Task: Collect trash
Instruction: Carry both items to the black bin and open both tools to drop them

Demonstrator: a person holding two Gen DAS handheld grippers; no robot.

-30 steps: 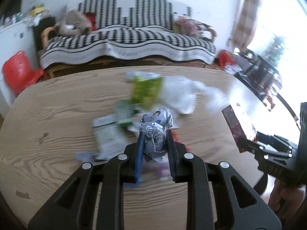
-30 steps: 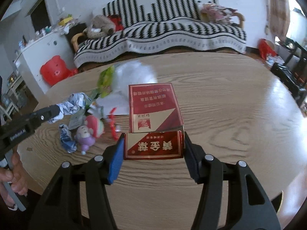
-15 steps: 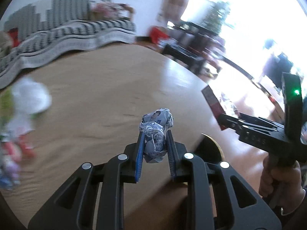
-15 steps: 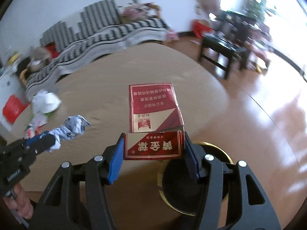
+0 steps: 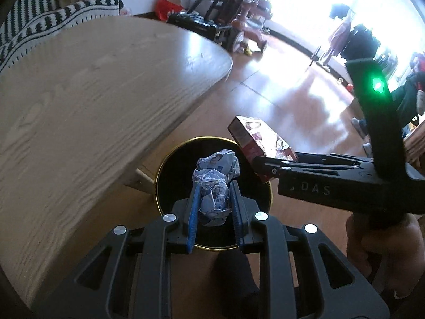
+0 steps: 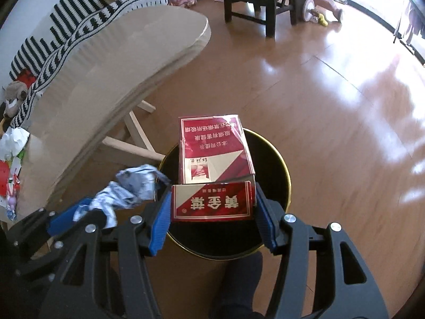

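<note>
Over the gold-rimmed black bin (image 6: pixel 285 170) we hold two light items: left gripper (image 5: pixel 214 207) nearly closed on soft crumpled paper (image 5: pixel 215 186), right gripper (image 6: pixel 212 212) half-open, pads clamping the stiff red cigarette carton (image 6: pixel 212 159) at its end.

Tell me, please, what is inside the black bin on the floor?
The bin looks dark inside; no contents are visible. The red box and crumpled paper, held above it, cover much of the opening.

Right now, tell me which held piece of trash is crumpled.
The crumpled paper wad in the left gripper; the right gripper holds a flat-sided red carton.
</note>
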